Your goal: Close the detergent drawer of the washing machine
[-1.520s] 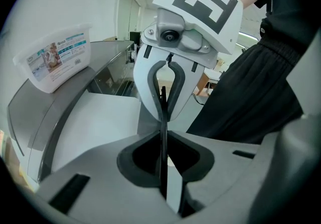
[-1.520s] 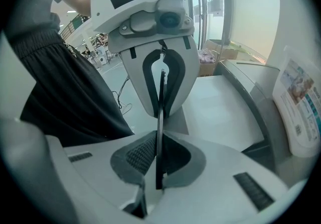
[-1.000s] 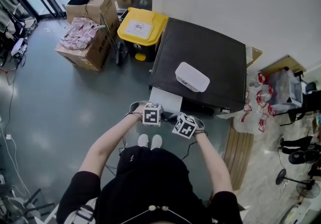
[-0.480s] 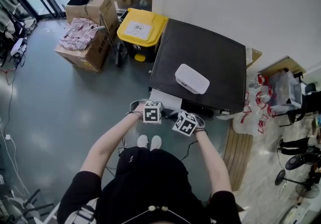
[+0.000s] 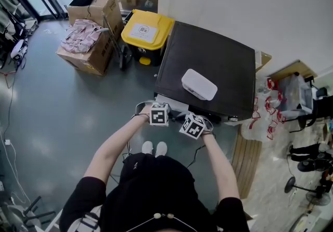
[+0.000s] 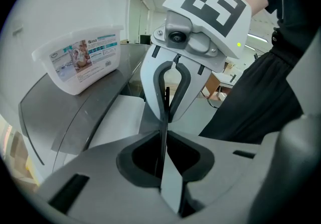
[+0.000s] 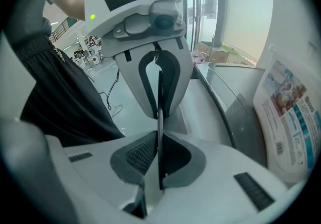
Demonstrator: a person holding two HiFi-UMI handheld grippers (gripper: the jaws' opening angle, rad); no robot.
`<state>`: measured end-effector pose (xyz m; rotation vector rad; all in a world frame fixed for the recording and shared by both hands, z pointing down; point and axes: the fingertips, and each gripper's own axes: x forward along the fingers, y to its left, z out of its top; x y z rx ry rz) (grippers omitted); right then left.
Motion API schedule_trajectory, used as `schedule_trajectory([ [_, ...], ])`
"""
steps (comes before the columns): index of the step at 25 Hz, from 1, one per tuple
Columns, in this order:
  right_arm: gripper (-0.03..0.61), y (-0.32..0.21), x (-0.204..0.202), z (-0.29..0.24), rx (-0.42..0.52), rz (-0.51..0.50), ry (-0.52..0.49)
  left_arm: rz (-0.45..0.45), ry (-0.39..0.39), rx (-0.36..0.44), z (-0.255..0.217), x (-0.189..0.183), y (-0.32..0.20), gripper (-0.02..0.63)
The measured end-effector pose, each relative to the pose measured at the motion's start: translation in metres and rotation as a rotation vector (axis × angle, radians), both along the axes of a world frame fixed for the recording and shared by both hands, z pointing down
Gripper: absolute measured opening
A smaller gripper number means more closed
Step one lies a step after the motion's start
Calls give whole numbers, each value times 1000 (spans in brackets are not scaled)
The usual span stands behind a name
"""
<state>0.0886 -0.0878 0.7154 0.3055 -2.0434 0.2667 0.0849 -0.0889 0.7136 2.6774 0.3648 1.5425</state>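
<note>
**Operator:** Now, where is the drawer [image 5: 174, 102]?

**Me:** Partly out of the washer [image 5: 208, 59] front. It lies at 1 o'clock from my left gripper [image 5: 157, 113], the nearer one, and at 11 from my right gripper [image 5: 191, 125]. Both are clenched and empty. I judge the push runs toward 12.

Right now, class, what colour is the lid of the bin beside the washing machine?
The bin lid is yellow, clearest in the head view.
</note>
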Motion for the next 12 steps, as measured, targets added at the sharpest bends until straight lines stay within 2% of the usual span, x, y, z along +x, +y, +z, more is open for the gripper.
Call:
schedule_trajectory([
  [7,34,-11,1,0,-3,12,8,-2,-8,2,0,0,-11,43],
  [12,34,-17,4,-1,-5,16,18,9,18,43,-5,6,-19,44],
])
